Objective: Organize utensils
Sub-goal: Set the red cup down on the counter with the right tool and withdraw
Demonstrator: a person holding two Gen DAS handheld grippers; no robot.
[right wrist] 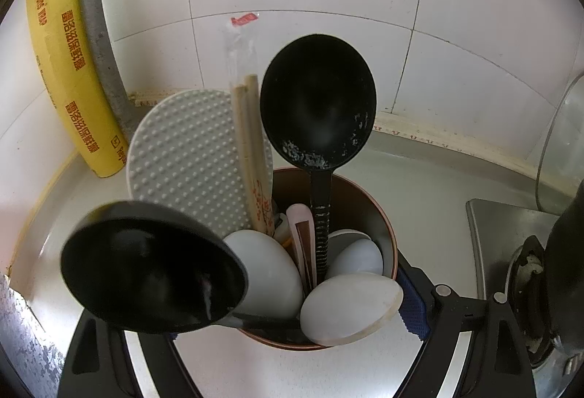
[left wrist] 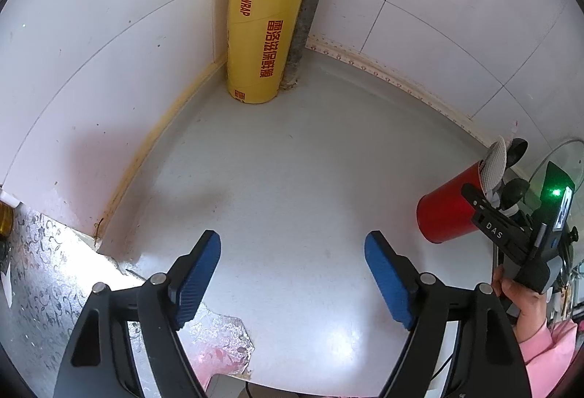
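The left wrist view is showing the left gripper (left wrist: 292,274) held with its blue-padded jaws standing wide apart and nothing between them, above the pale grey countertop (left wrist: 292,161). Off to its right, the red cylindrical utensil holder (left wrist: 443,212) is being clasped by the right gripper (left wrist: 511,234), itself carried in a hand (left wrist: 518,299) with a pink sleeve. At the far corner, a tall yellow roll of cling wrap (left wrist: 262,15) is standing upright against the white tiled wall (left wrist: 109,33). In the right wrist view, the right gripper's jaws are being pressed against the sides of the holder, whose dark brown rim (right wrist: 379,212) is sitting between them; only the right blue pad (right wrist: 412,310) is showing, the left being hidden behind utensils. Crowded inside the holder are two black plastic ladles, one upright (right wrist: 317,102) and one leaning toward the camera (right wrist: 153,266), a white dimpled rice paddle (right wrist: 186,157), wrapped wooden chopsticks (right wrist: 252,150) and several white spoons (right wrist: 350,306).
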